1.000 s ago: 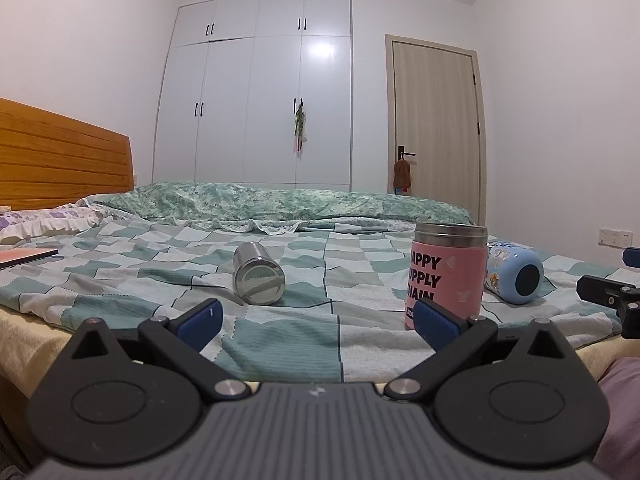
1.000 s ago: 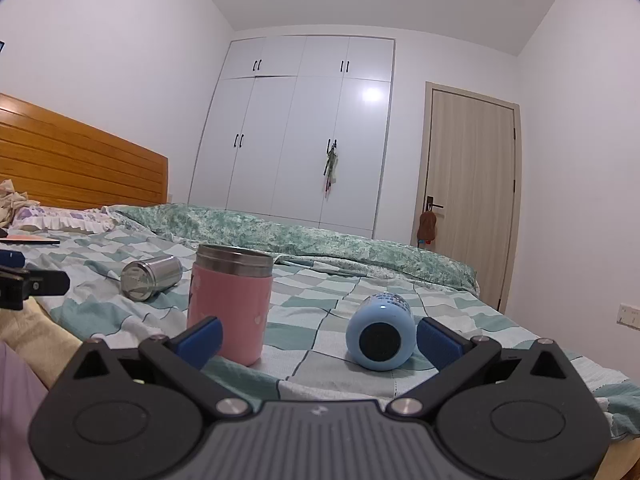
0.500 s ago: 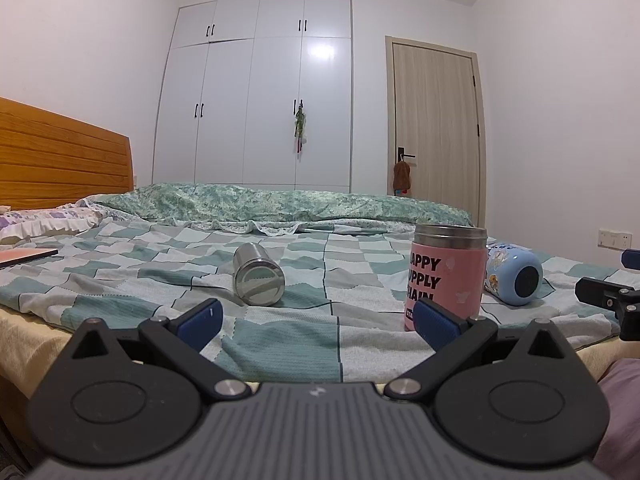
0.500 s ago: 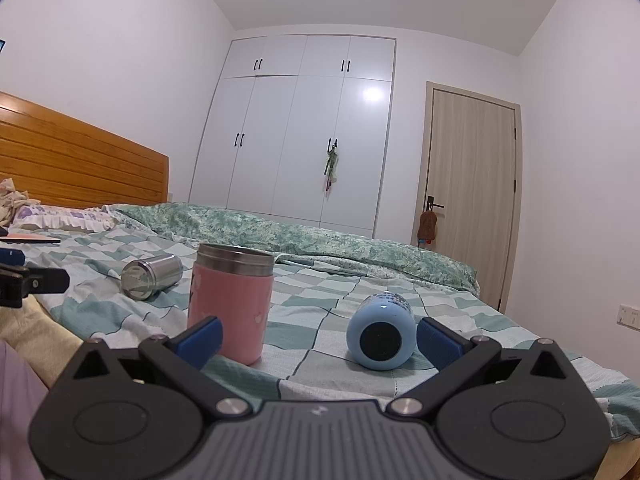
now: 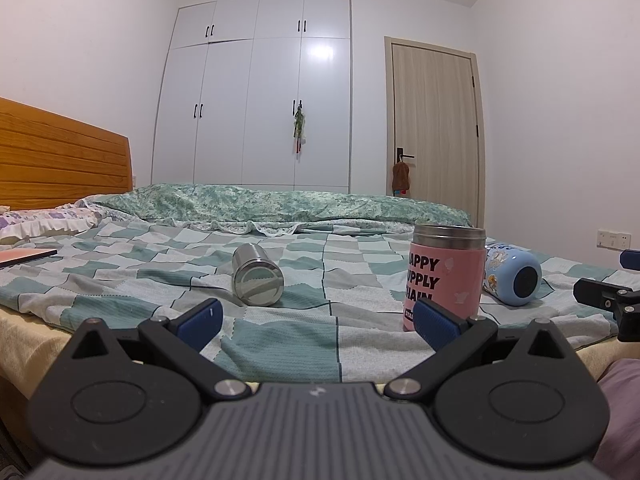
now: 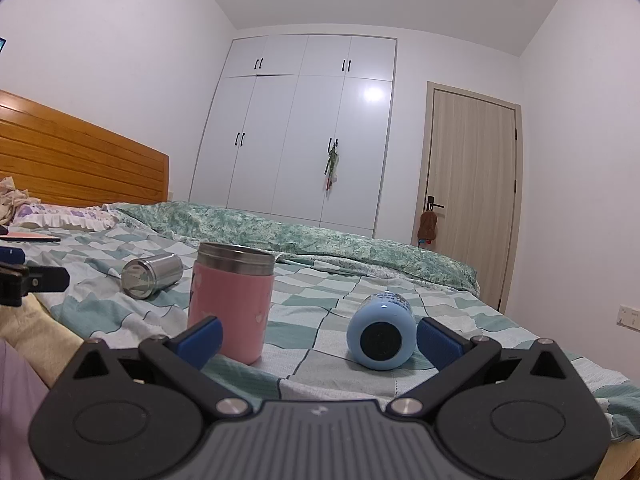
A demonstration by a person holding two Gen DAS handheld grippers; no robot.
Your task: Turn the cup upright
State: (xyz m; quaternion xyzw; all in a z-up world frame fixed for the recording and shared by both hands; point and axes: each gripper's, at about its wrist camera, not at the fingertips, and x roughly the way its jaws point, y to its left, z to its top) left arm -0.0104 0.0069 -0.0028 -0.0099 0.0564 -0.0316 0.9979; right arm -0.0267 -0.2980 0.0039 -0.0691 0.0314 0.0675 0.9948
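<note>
Bedroom with white walls, tall white wardrobe (image 5: pixel 256 92), pale wooden door (image 5: pixel 434 124) and orange slatted wooden headboard (image 5: pixel 60 160); checked green-and-white bedspread (image 5: pixel 320 344) across the bed.

Left gripper (image 5: pixel 316 320) low at the near bed edge, level, pointing across the covers, blue-padded fingers (image 5: pixel 200 318) spread wide with nothing between them. Small cylindrical stainless-steel cup (image 5: pixel 257 274) on its side on the bedspread, ahead between the fingers and nearer the left one, flat end towards the camera. Pink cylindrical tumbler with a steel rim and black lettering (image 5: pixel 444 276) upright just behind the right pad (whether touching, cannot tell).

Right gripper (image 6: pixel 320 338) likewise low and level at the bed edge, fingers (image 6: pixel 438 342) wide apart, holding nothing. Light-blue rounded bottle with cartoon print (image 6: pixel 382 334) on its side between the pads, close to the right one, dark base facing the camera. Pink tumbler (image 6: pixel 230 304) upright behind the left pad, steel cup (image 6: pixel 150 274) lying farther left.

Each gripper partly in the other's view, at the frame edge.
</note>
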